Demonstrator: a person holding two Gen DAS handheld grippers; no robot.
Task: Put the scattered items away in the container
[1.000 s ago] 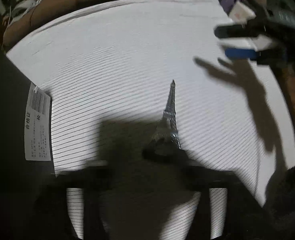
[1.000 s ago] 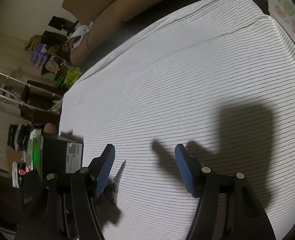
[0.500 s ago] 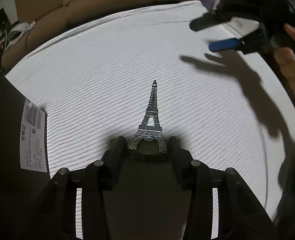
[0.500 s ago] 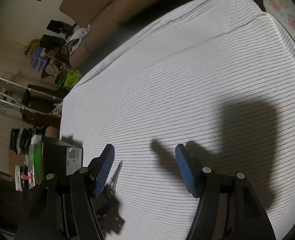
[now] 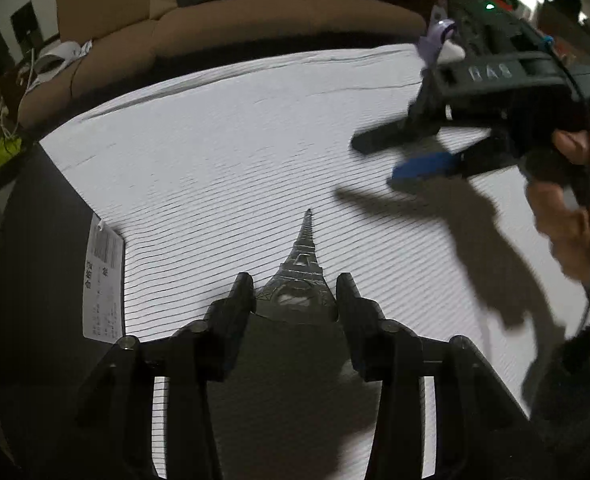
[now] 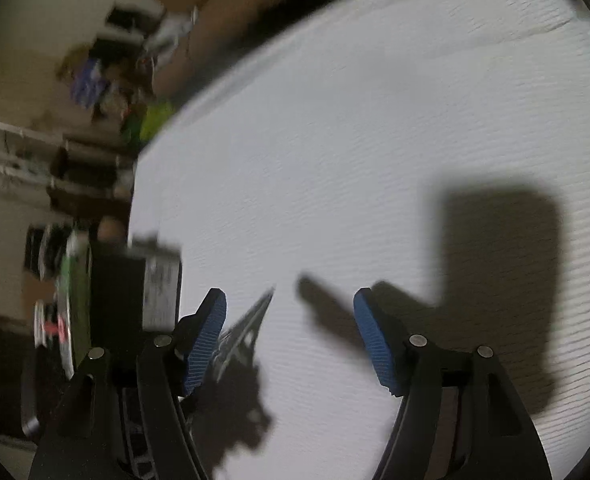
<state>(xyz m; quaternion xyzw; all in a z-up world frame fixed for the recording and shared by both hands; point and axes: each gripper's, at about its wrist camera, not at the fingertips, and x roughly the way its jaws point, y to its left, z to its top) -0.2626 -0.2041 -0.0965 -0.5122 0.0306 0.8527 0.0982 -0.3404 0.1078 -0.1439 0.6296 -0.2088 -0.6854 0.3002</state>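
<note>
Left wrist view: left gripper point(image 5: 293, 304) is clamped on the base of the Eiffel Tower model point(image 5: 303, 258), spire pointing away. Black container point(image 5: 51, 264) sits just left of the model; carry it over the rim upright.

Right wrist view: right gripper point(image 6: 289, 336) is opening, nothing between its pads; model point(image 6: 242, 330) just left of it. Keep it clear.

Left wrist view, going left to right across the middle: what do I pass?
Black container with its white label → Eiffel Tower model gripped in the left tool → right tool → hand.
</note>
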